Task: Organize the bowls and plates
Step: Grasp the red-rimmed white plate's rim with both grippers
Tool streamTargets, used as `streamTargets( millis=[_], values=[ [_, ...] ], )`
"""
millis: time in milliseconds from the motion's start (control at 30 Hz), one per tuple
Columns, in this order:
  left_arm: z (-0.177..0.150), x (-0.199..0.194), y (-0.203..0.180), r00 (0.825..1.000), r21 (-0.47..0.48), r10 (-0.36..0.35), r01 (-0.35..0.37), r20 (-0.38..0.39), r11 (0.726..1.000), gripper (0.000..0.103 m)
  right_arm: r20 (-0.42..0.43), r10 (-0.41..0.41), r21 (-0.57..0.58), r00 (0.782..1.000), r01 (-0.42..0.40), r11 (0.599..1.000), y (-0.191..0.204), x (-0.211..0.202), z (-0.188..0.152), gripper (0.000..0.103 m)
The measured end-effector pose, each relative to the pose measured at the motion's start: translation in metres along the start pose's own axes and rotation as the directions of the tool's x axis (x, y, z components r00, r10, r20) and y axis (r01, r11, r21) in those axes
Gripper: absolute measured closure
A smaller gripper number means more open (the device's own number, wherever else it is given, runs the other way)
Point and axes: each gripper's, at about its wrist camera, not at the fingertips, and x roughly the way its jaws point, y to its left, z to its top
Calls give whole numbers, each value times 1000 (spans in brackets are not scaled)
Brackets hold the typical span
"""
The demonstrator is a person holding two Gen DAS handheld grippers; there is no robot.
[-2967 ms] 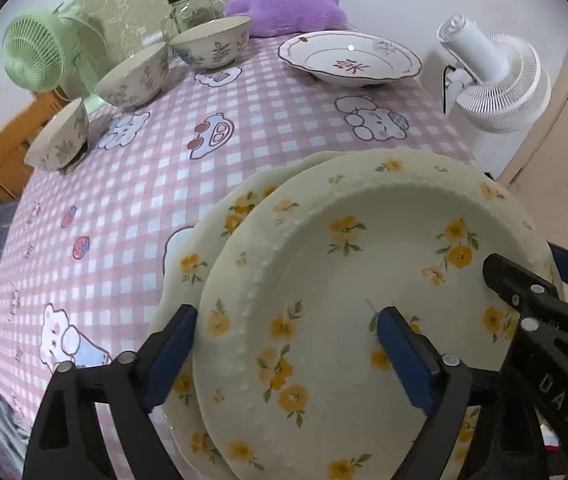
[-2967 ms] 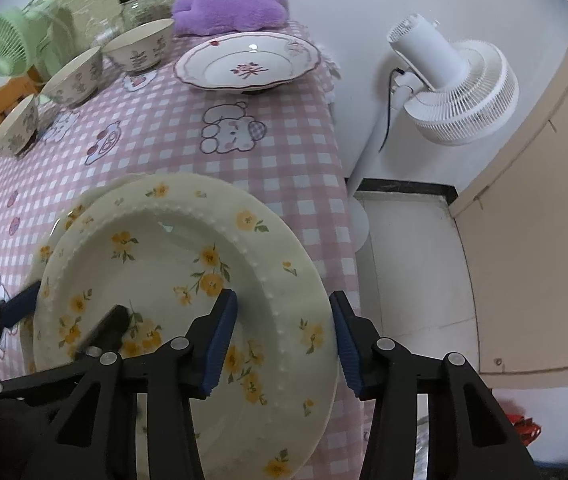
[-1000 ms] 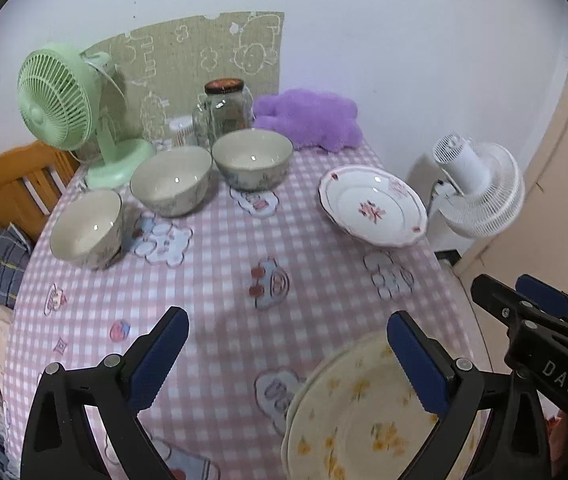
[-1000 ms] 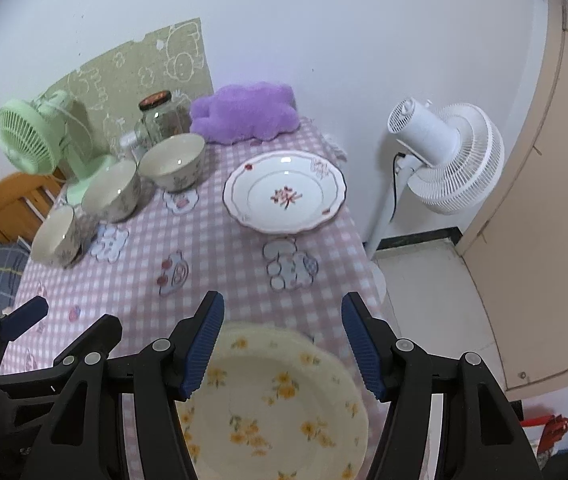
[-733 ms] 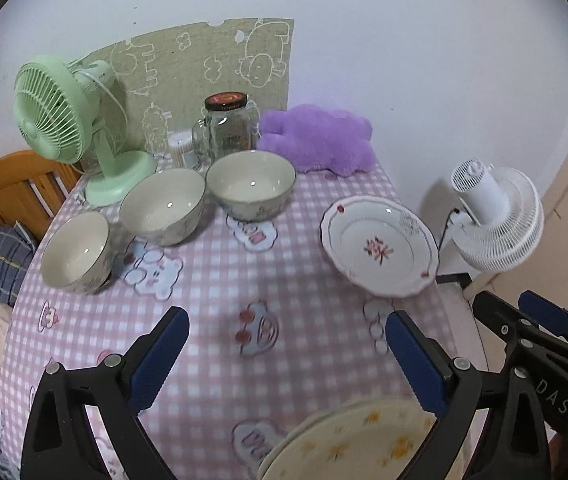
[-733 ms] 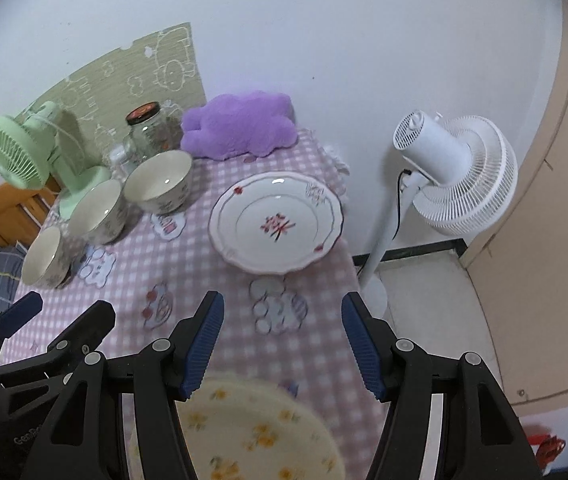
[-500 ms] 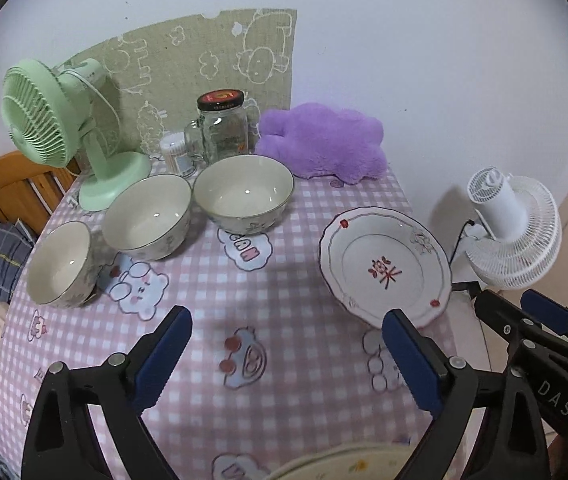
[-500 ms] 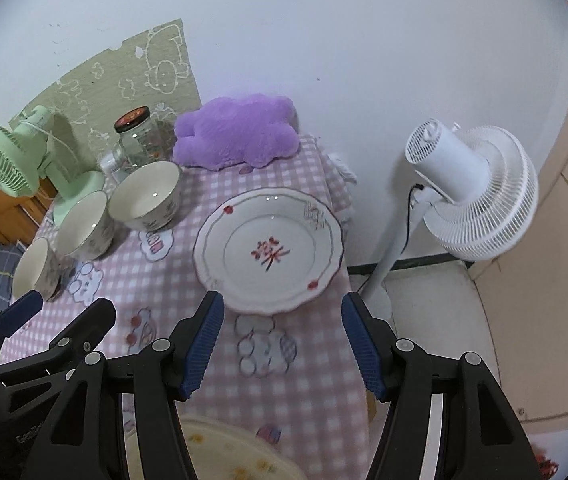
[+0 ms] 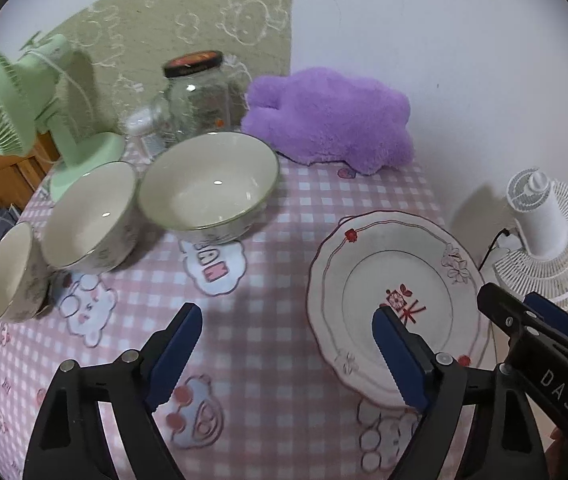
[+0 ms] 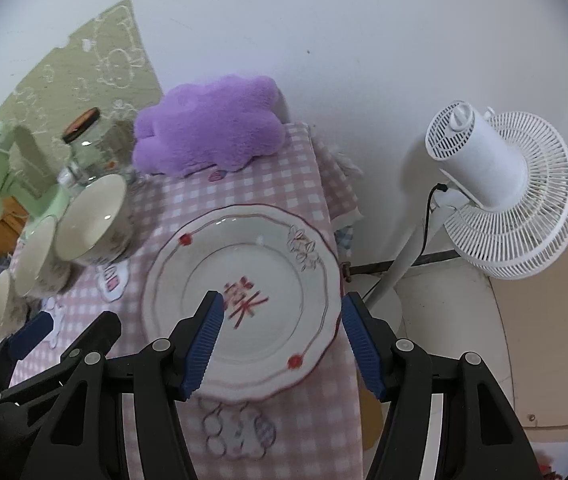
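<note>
A white plate with red trim (image 9: 383,268) (image 10: 244,256) lies near the right edge of the pink checked table. Three cream bowls stand in a row at the back left: large (image 9: 208,192) (image 10: 92,220), middle (image 9: 92,212) and small (image 9: 8,268). My left gripper (image 9: 284,316) hovers over the cloth left of the plate. Its jaws are closing with nothing between them, and its right pad (image 9: 399,360) overlaps the plate's left half. My right gripper (image 10: 282,300) hangs open above the plate's right half, its fingers straddling the right rim without touching.
At the back of the table are a green desk fan (image 9: 12,112), a glass jar (image 9: 198,96) and a purple plush cushion (image 9: 331,120). A white standing fan (image 10: 499,196) is on the floor beyond the table's right edge.
Both grippers have moved forward across the table and lower. The yellow-flowered plates have dropped out of view below, and the red-trimmed plate is now close under the fingers. The left jaws have narrowed.
</note>
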Motion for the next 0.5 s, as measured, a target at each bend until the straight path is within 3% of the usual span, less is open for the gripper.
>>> streamTargets(
  millis=[500],
  values=[
    [6, 69, -25, 996, 43, -4, 8, -93, 999, 33, -88, -25, 4, 996, 25, 1000, -21, 76, 11, 38]
  ],
)
